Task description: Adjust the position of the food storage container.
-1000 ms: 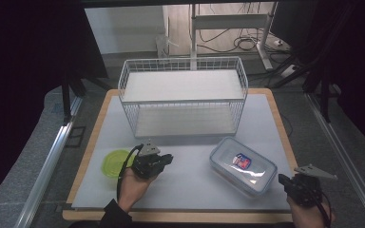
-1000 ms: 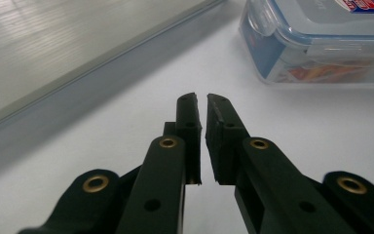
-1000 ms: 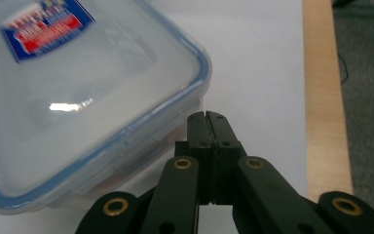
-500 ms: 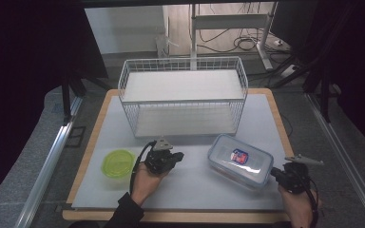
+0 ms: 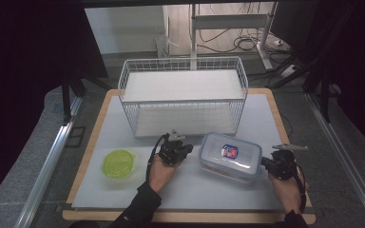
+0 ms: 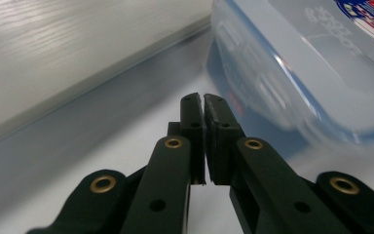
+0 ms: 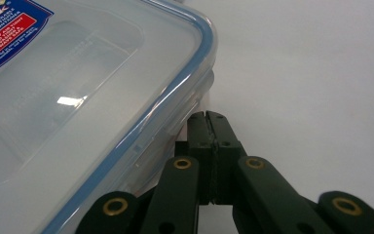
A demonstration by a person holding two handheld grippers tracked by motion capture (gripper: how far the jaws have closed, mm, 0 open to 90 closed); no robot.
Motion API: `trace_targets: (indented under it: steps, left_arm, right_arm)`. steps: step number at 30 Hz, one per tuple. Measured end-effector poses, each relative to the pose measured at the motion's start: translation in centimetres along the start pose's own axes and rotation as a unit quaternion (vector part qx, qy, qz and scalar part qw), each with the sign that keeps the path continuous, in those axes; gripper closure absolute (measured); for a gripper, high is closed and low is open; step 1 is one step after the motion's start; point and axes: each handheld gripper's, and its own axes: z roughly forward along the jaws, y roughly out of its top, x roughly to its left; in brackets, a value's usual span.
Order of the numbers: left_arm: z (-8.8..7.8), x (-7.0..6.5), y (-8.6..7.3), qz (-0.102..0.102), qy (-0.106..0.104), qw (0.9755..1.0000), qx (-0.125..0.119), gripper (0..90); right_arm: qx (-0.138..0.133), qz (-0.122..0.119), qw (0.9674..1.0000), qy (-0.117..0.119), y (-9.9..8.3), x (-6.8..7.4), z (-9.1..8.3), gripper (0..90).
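Container: a clear plastic box (image 5: 230, 156) with a blue-edged snap lid and a red and blue label on top; it lies flat on the white mat, in front of the wire basket, between the two grippers.
Container in the gripper views: the left gripper view shows its side wall and lid (image 6: 311, 68) at the right of the jaws; the right gripper view shows its lid corner (image 7: 92, 97) at the left of the jaws.
Left gripper: the left gripper (image 5: 177, 148) is just beside the left end of the box, its tips pointing to it. In its own view (image 6: 204, 105) the two black jaws stand together with only a thin slit between them and nothing held. I cannot tell whether the tips touch the box.
Right gripper: the right gripper (image 5: 275, 164) is at the right end of the box, very near or touching its wall. In its own view (image 7: 208, 122) the jaws are pressed together, empty, and the tips are right against the corner, under the lid rim.
Hands: the left hand (image 5: 160, 168) and the right hand (image 5: 285, 183) come in from the bottom edge, each with a dark sleeve.
Green lid: a round yellow-green lid (image 5: 118, 162) lies on the mat, left of the left gripper, apart from it.
Wire basket: a white wire basket (image 5: 183, 97) with two levels stands at the far side of the mat.
Mat and table: the white mat (image 5: 218, 194) covers a wooden board (image 5: 190, 217).
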Motion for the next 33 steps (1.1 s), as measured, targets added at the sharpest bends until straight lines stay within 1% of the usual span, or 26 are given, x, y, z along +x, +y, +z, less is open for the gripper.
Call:
trace_targets:
  steps: [1, 2, 3, 4, 6, 7, 8, 9, 10, 11, 12, 13, 14, 15, 16, 17, 18, 19, 20, 21, 22, 23, 26, 27, 28, 33]
  left_arm:
    - [0.4, 0.3, 0.1, -0.005, -0.002, 1.0, 0.001, 87.6]
    - [0.4, 0.3, 0.1, -0.005, -0.002, 1.0, 0.001, 87.5]
    - [0.5, 0.6, 0.1, -0.011, -0.003, 0.9999, -0.001, 87.4]
    - [0.5, 0.6, 0.1, -0.011, -0.003, 0.9999, -0.001, 87.4]
    - [0.4, 0.9, -0.2, -0.016, -0.008, 0.9998, 0.003, 88.5]
    - [0.1, 1.1, -0.5, -0.02, 0.0, 0.9998, 0.002, 89.0]
    - [0.1, 1.1, -0.5, -0.02, 0.0, 0.9998, 0.002, 89.8]
    - [-0.6, 1.3, -0.9, -0.033, 0.0, 0.9995, 0.0, 89.9]
    - [-0.6, 1.3, -0.9, -0.033, 0.0, 0.9995, 0.0, 89.9]
    - [-1.3, 1.4, -1.4, -0.04, 0.004, 0.9992, 0.003, 89.9]
    - [-1.3, 1.4, -1.4, -0.04, 0.004, 0.9992, 0.003, 90.0]
    - [-2.0, 1.5, -2.0, -0.044, 0.006, 0.999, 0.006, 90.0]
    - [-2.0, 1.5, -2.0, -0.044, 0.006, 0.999, 0.006, 90.0]
    - [-2.4, 1.5, -2.3, -0.047, 0.01, 0.9988, 0.009, 90.0]
    - [-2.8, 1.6, -2.6, -0.047, 0.014, 0.9987, 0.012, 90.0]
    - [-3.3, 1.7, -2.9, -0.048, 0.019, 0.9986, 0.013, 90.0]
    - [-3.6, 1.7, -3.1, -0.053, 0.022, 0.9983, 0.015, 90.0]
    - [-4.3, 1.8, -3.6, -0.05, 0.029, 0.9982, 0.018, 90.0]
    - [-4.3, 1.8, -3.6, -0.05, 0.029, 0.9982, 0.018, 90.0]
    - [-4.6, 1.9, -3.9, -0.048, 0.03, 0.9982, 0.019, 90.0]
    - [-4.9, 2.0, -4.1, -0.053, 0.032, 0.9979, 0.018, 90.0]
    - [-5.3, 2.0, -4.4, -0.055, 0.036, 0.9977, 0.018, 90.0]
    - [-5.7, 1.9, -4.8, -0.053, 0.037, 0.9978, 0.018, 90.0]
    - [-5.9, 1.8, -4.9, -0.054, 0.038, 0.9976, 0.019, 90.0]
    - [-6.0, 1.6, -5.1, -0.056, 0.039, 0.9974, 0.019, 90.0]
    - [-6.8, 1.1, -5.9, -0.059, 0.036, 0.9975, 0.017, 90.0]
  right_arm:
    - [0.001, -0.006, 1.0, 0.007, 0.3, 0.3, 0.4, 89.9]
    - [0.001, -0.009, 0.9999, 0.01, 0.5, 0.5, 0.6, 89.9]
    - [0.002, -0.014, 0.9998, 0.014, 0.7, 0.7, 0.8, 89.9]
    - [0.002, -0.014, 0.9998, 0.014, 0.7, 0.7, 0.8, 89.9]
    - [0.002, -0.025, 0.9994, 0.025, 1.1, 1.5, 1.4, 89.9]
    - [0.001, -0.029, 0.9993, 0.025, 1.2, 1.8, 1.6, 89.9]
    - [0.001, -0.033, 0.9992, 0.024, 1.4, 2.0, 1.7, 89.9]
    - [-0.003, -0.037, 0.9989, 0.028, 1.5, 2.2, 1.8, 90.0]
    - [-0.003, -0.037, 0.9989, 0.028, 1.5, 2.2, 1.8, 90.0]
    - [-0.004, -0.036, 0.9983, 0.045, 1.7, 2.6, 2.0, 90.0]
    - [-0.003, -0.042, 0.998, 0.047, 1.8, 2.9, 2.2, 90.0]
    - [-0.005, -0.048, 0.9978, 0.045, 1.9, 3.3, 2.4, 90.0]
    - [-0.003, -0.053, 0.9975, 0.048, 2.0, 3.6, 2.5, 90.0]
    - [-0.003, -0.053, 0.9975, 0.048, 2.0, 3.6, 2.5, 90.0]
    - [-0.001, -0.056, 0.997, 0.053, 2.1, 3.9, 2.6, 90.0]
    - [0.001, -0.062, 0.9961, 0.063, 2.2, 4.6, 2.9, 90.0]
    - [0.001, -0.062, 0.9961, 0.063, 2.2, 4.6, 2.9, 90.0]
    - [0.003, -0.072, 0.9948, 0.072, 2.2, 5.3, 3.0, 90.0]
    - [0.003, -0.072, 0.9948, 0.072, 2.2, 5.3, 3.0, 90.0]
    - [0.003, -0.08, 0.9939, 0.077, 2.2, 5.9, 3.2, 90.0]
    - [0.003, -0.08, 0.9939, 0.077, 2.2, 5.9, 3.2, 90.0]
    - [0.005, -0.085, 0.9931, 0.08, 2.2, 6.4, 3.3, 90.0]
    - [0.005, -0.091, 0.9926, 0.08, 2.2, 6.8, 3.4, 90.0]
    - [0.006, -0.096, 0.9922, 0.08, 2.2, 7.1, 3.3, 90.0]
    - [0.006, -0.096, 0.9922, 0.08, 2.2, 7.1, 3.3, 90.0]
    - [0.007, -0.103, 0.9914, 0.08, 1.9, 7.6, 3.1, 90.0]
